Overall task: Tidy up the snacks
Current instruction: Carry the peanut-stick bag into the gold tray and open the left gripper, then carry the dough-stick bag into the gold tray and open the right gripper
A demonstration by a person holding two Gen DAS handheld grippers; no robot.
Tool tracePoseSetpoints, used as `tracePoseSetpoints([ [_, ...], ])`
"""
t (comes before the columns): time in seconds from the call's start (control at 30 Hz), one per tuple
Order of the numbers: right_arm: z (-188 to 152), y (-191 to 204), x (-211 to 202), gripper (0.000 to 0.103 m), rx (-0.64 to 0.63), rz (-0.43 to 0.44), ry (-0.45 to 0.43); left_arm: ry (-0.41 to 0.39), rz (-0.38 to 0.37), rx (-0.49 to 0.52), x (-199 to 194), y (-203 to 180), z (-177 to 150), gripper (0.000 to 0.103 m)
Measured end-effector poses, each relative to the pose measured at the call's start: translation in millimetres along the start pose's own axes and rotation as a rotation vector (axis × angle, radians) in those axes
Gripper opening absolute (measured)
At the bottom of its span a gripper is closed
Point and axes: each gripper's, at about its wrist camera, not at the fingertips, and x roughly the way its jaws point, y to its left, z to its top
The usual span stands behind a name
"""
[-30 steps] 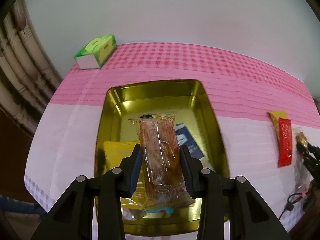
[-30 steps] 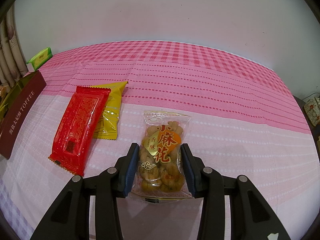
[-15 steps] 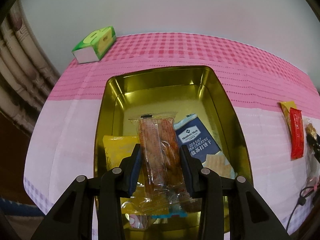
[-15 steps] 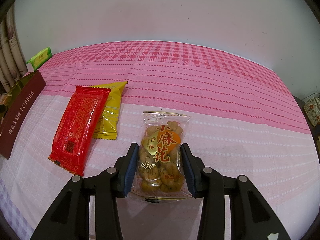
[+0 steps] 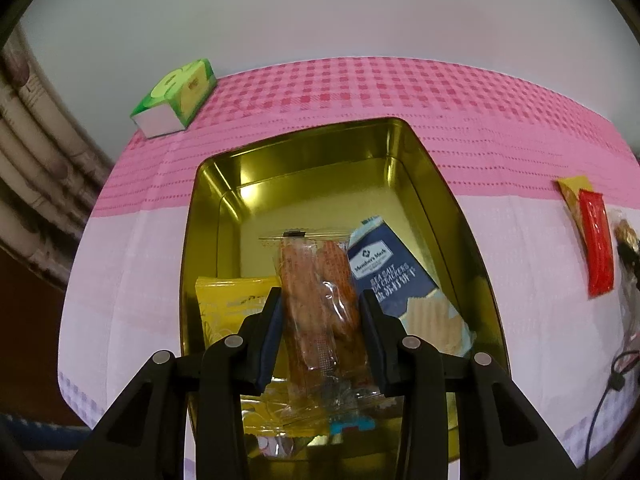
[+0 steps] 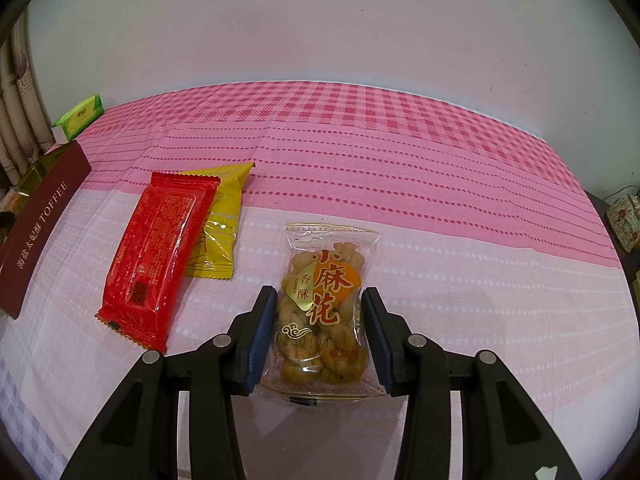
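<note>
Left gripper (image 5: pixel 320 320): pinching a clear packet of orange-brown snack sticks (image 5: pixel 318 300), held upright above a gold rectangular metal tin (image 5: pixel 436 184).

Tin contents: yellow foil packet (image 5: pixel 230 300) at 9 o'clock of the held packet; navy cracker packet (image 5: pixel 394 276) at 3 o'clock.

Right gripper (image 6: pixel 318 336): pinching a clear bag of small fried dough twists (image 6: pixel 326 304) lying on the pink checked surface (image 6: pixel 400 160).

At 10 o'clock of that bag: red foil packet (image 6: pixel 156 256) overlapping a yellow wrapper (image 6: pixel 224 216).

Green tissue box (image 5: pixel 176 96): far corner, 11 o'clock of the tin.
</note>
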Motion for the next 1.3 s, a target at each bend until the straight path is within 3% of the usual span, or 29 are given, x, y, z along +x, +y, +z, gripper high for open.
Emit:
tracePoseSetpoints([
  [0.33, 0, 1, 0, 0.041, 0.000, 0.000, 0.000, 0.014, -0.049, -0.020, -9, 9, -5, 0.046],
  [0.67, 0, 2, -1, 0.041, -0.001, -0.001, 0.001, -0.054, -0.057, -0.039, -41, 21, -13, 0.060],
  [1.07, 1, 6, -2, 0.037, 0.050, -0.028, 0.025, -0.091, 0.045, -0.176, -57, 68, -38, 0.066],
  [1.3, 0, 14, -13, 0.037, 0.085, -0.053, 0.035, -0.123, 0.093, -0.189, -63, 73, -53, 0.068],
])
